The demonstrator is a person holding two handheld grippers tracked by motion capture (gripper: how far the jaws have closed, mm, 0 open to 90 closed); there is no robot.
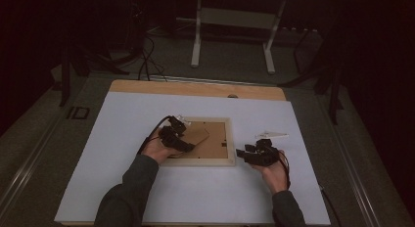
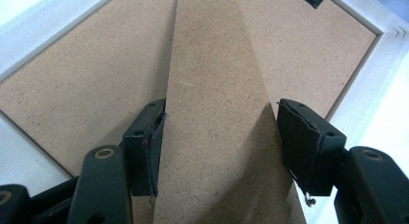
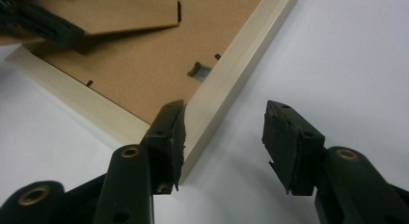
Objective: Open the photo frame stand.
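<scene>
Here: frame (image 1: 199, 141) face-down, brown backing | left tool (image 2: 219, 137) spread astride stand flap (image 2: 212, 113) | right tool (image 3: 224, 137) spread

Counter (image 1: 122, 188): carries a picture frame, a small flat object and both grippers.
Picture frame (image 1: 205, 161): lies face down near the counter's middle, backing board (image 2: 87, 84) uppermost.
Stand flap (image 2: 217, 113): on the backing board, hinged at the frame's right part, its free end raised toward the left.
Left gripper (image 1: 188, 146): over the frame's left part; its jaws stand either side of the stand flap's free end.
Right gripper (image 1: 241, 152): just right of the frame's near right corner, jaws apart and pointing left; one jaw beside the frame's edge.
Small flat object (image 1: 271, 135): on the counter, right of the frame, just beyond the right gripper.
Desk legs (image 1: 232, 36): on the floor beyond the counter's far edge.
</scene>
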